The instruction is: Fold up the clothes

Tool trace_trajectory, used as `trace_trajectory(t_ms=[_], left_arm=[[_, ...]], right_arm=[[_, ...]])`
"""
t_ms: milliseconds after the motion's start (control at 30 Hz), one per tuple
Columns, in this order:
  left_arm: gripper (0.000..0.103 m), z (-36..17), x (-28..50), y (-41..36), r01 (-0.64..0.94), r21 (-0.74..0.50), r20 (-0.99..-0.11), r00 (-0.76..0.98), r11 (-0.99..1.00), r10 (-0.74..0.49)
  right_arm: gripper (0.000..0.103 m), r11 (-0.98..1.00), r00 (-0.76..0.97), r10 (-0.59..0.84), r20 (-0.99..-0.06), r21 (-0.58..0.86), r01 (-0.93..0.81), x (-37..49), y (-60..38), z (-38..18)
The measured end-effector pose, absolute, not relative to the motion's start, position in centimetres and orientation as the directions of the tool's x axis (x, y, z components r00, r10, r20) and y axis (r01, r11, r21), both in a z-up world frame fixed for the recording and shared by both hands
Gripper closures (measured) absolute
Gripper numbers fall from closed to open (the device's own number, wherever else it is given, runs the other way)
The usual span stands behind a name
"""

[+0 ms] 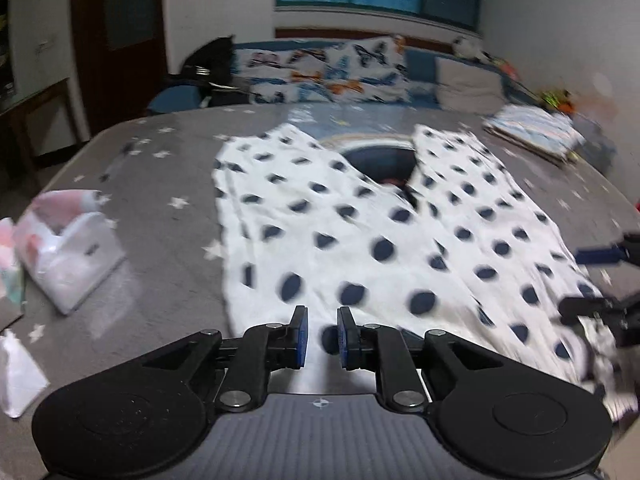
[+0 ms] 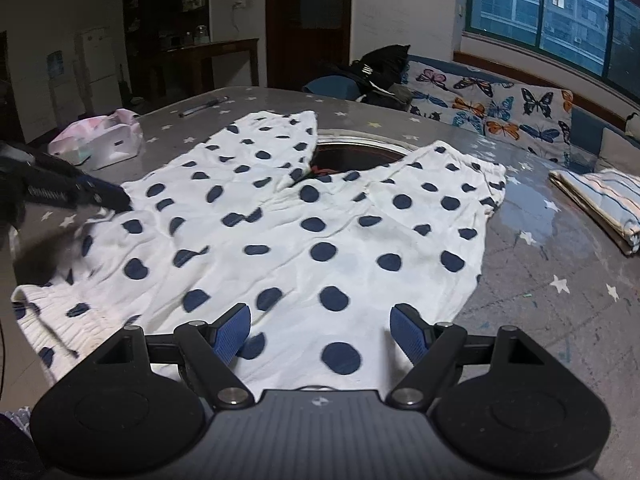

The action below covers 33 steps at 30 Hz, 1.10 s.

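Observation:
White trousers with navy dots [image 1: 360, 220] lie flat on the grey star-printed table cover [image 1: 160, 184], both legs pointing away from me. My left gripper [image 1: 322, 336] hovers over the near hem of the waistband with a narrow gap between its blue pads; nothing is pinched between them. In the right wrist view the trousers [image 2: 320, 240] fill the middle, and my right gripper [image 2: 320, 332] stands wide open just above the waist end. The right gripper [image 1: 588, 280] also shows at the right edge of the left wrist view, over the cloth's corner. The left gripper [image 2: 116, 200] reaches in from the left.
A round dark recess [image 1: 380, 160] in the table sits between the trouser legs. A white plastic pouch [image 1: 68, 248] lies at the left and a folded striped cloth [image 2: 600, 200] at the right. Butterfly cushions [image 2: 500, 108] line the bench behind.

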<state>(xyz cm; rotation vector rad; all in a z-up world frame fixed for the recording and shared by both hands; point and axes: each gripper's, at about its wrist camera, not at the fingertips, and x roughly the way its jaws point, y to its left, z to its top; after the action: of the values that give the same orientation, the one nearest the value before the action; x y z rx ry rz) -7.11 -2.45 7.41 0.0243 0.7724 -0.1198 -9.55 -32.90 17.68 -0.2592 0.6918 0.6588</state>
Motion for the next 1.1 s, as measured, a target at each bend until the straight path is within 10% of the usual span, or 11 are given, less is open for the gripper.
trace_trajectory(t_ms=[667, 1100], left_arm=[[0.075, 7.7, -8.1, -1.7, 0.131, 0.056, -0.708, 0.704, 0.990, -0.053], [0.066, 7.1, -5.8, -1.6, 0.139, 0.041, -0.717, 0.694, 0.989, -0.067]], right_arm=[[0.025, 0.635, 0.456, 0.581, -0.674, 0.025, -0.772, -12.6, -30.1, 18.2], [0.053, 0.239, 0.128, 0.711, -0.691, 0.065, -0.969, -17.2, -21.1, 17.8]])
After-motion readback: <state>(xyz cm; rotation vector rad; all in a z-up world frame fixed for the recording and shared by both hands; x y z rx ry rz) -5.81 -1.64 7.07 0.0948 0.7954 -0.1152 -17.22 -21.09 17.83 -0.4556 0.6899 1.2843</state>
